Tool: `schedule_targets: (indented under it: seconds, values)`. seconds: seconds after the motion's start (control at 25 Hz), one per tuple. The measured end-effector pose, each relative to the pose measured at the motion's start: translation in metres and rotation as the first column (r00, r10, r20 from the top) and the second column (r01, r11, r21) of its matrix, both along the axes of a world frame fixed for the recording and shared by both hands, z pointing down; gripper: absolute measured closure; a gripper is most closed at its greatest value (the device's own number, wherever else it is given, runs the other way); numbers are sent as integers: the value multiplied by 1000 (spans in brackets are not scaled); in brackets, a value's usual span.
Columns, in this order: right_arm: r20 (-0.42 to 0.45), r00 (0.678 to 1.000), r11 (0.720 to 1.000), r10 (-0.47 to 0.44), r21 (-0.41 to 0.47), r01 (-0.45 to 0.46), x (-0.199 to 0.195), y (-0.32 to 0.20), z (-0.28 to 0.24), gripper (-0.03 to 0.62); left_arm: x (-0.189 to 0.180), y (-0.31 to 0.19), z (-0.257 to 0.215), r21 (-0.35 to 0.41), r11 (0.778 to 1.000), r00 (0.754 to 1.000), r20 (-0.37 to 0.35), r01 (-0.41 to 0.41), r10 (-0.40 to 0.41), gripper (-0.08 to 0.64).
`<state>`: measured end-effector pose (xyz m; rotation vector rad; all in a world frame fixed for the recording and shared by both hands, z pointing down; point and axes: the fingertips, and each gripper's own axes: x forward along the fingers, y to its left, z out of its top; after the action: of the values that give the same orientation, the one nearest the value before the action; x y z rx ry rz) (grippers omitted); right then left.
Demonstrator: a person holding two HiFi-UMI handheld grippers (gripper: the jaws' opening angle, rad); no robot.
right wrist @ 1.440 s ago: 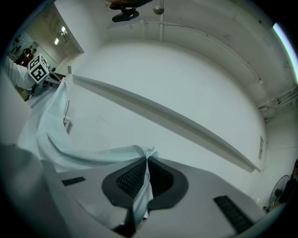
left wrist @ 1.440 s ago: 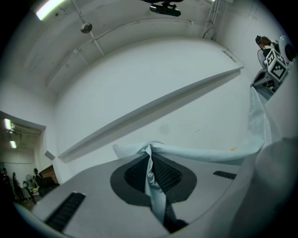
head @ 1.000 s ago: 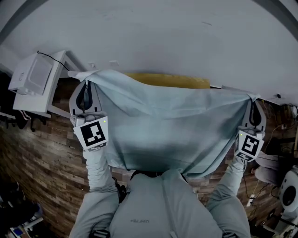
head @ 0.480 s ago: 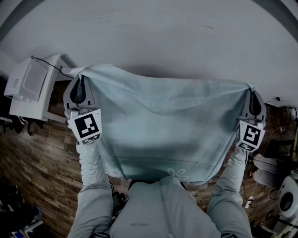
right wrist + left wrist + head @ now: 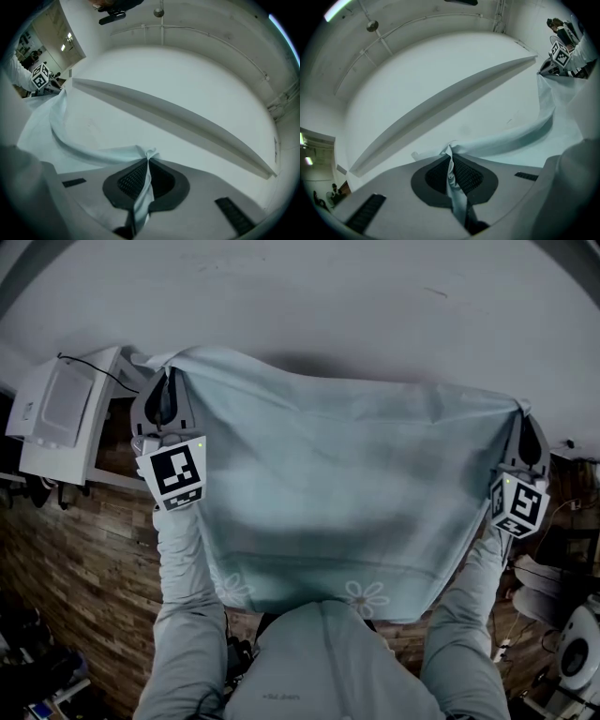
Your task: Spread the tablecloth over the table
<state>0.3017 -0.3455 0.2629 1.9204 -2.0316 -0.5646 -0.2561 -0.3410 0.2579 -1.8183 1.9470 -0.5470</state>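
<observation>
A person holds a pale blue tablecloth (image 5: 347,493) stretched wide in front of them, with a flower print along its near hem. The left gripper (image 5: 166,381) and right gripper (image 5: 524,418) are each clamped tight on a far corner. Both have just carried the cloth forward, hiding a yellow strip that showed beyond it. Spreading seems under way, though the cloth is not yet laid down.

You have the pale blue tablecloth (image 5: 337,493) spread wide in the air, taut along its far edge, its flower-printed near edge sagging toward you.
</observation>
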Motion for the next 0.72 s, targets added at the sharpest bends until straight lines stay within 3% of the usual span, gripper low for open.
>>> schedule_targets:
  seconds: [0.36,0.72]
  values:
    - [51,998,1000,-21,-11,22,0,-47,5,571,-11,-43,5,-5,1000,1000,-15,16,-16,534]
    - [110,993,994,-36,-96,47,-4,-75,60,571,-7,-68,51,-76,997,1000,1,20,-20,534]
